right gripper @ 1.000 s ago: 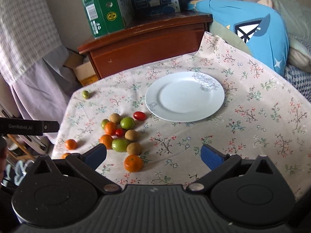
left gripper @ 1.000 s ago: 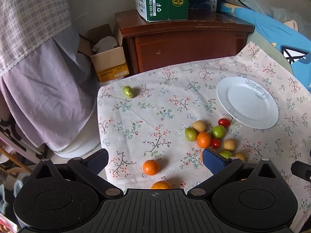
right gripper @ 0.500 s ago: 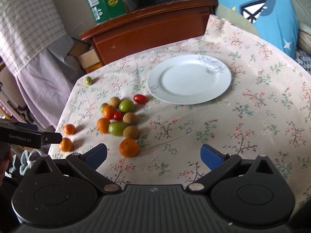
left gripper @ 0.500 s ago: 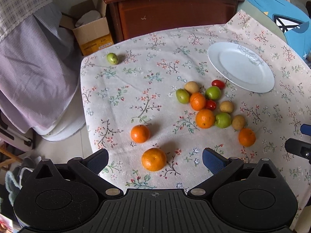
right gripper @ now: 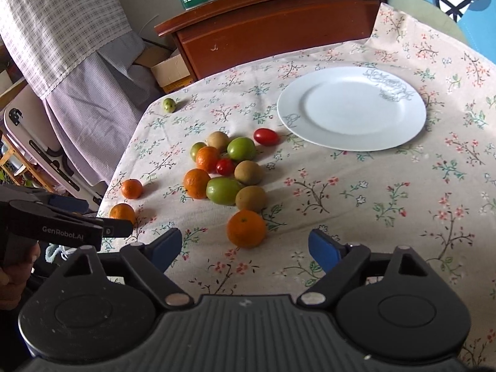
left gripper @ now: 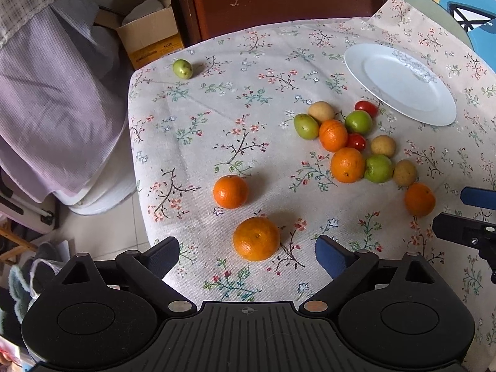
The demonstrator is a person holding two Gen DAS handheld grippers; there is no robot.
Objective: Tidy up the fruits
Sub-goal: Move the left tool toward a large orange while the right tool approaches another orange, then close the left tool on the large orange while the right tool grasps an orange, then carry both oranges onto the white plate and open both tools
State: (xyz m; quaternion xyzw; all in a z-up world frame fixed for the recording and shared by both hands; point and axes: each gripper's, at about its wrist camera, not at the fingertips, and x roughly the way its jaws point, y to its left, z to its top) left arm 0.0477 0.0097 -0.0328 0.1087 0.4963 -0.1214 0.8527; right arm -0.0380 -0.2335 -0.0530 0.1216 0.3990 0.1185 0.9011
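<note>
Orange is catching the eye first in the left wrist view: a mandarin (left gripper: 256, 238) is sitting between the blue pads of the left gripper (left gripper: 248, 252), whose jaws have just been closing a little yet are standing wide apart, clear of the fruit. A second mandarin (left gripper: 230, 191) is lying at about eleven o'clock from it. The main cluster of fruit (left gripper: 350, 142) is resting at two o'clock, with the white plate (left gripper: 434, 114) just beyond it, and a lone green fruit (left gripper: 182, 68) is sitting well apart at eleven o'clock.

In the right wrist view, the right gripper (right gripper: 245, 245) is hovering with its jaws spread, also having just narrowed slightly, another mandarin (right gripper: 246, 228) lying between the pads, untouched. The plate (right gripper: 291, 117) is sitting at one o'clock on the floral tablecloth (right gripper: 372, 192).
</note>
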